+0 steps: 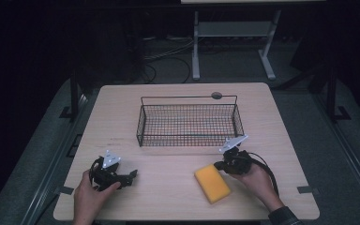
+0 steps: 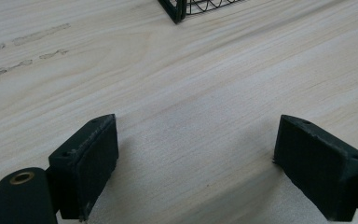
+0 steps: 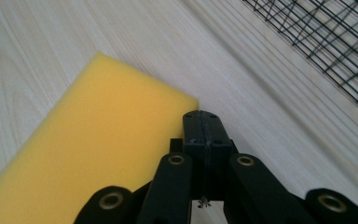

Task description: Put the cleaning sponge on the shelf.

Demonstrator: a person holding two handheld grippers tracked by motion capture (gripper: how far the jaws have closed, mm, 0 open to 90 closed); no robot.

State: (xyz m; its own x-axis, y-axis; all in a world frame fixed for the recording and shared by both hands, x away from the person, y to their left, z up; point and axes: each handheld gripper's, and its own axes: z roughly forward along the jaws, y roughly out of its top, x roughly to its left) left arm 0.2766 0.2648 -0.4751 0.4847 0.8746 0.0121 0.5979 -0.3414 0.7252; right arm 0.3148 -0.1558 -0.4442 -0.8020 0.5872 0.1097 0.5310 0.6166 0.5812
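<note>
A: Pale wood grain runs across the table [image 1: 178, 187], the biggest thing here, with a few faint smudges in the left gripper view.

B: And next in size?

A: The black wire basket [image 1: 189, 122], a long open rectangle, standing past the middle of the table.

B: What about the sponge [image 1: 212, 183]?

A: Bright yellow, a flat rectangular slab with square edges and a fine, even foam surface. It lies flat on the table on the near right, set at a slant, well short of the basket.

B: Where are the tongs?

A: The right gripper [image 1: 221, 165] sits at the sponge's far corner. In its own view the jaws are pressed together, nothing between them, their tip over the sponge's edge; I cannot tell whether it touches.

B: And the other?

A: The left gripper [image 1: 132, 175] rests low over bare wood at near left, well apart from the sponge, jaws spread wide and holding nothing.
</note>
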